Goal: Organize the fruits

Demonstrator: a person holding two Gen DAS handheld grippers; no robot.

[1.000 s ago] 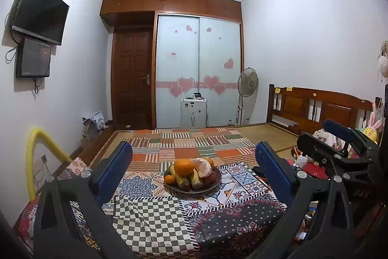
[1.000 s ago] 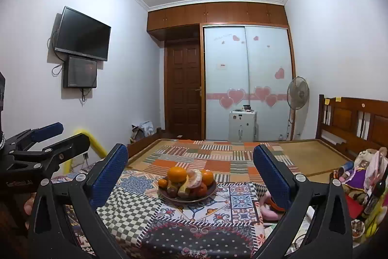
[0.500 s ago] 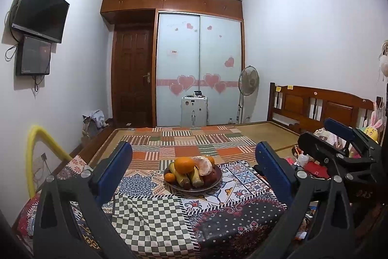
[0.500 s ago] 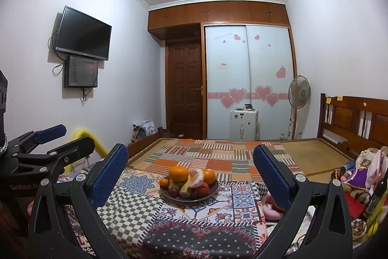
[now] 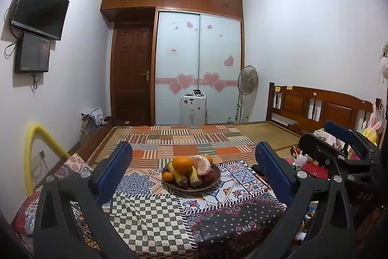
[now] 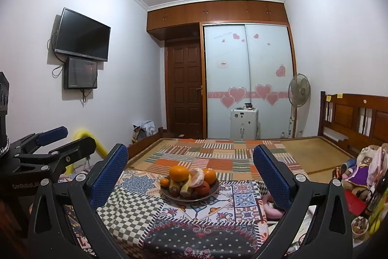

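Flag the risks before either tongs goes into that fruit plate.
1. The fruit is heaped: the big orange sits on top of the bananas, so pulling a lower piece could roll it off the plate.
2. The patchwork cloth looks soft and rumpled; a nudge may tip the plate.
3. Both tongs, left and right, are open and aimed at the same plate, so they may collide.

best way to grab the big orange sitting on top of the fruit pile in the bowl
Grip the big orange across its widest middle, coming from above and slightly from the near side. It sits highest at the front-left of the pile in the bowl, its round top and sides exposed, while bananas crowd beneath and a peeled fruit presses its right. The right gripper is already open wide.
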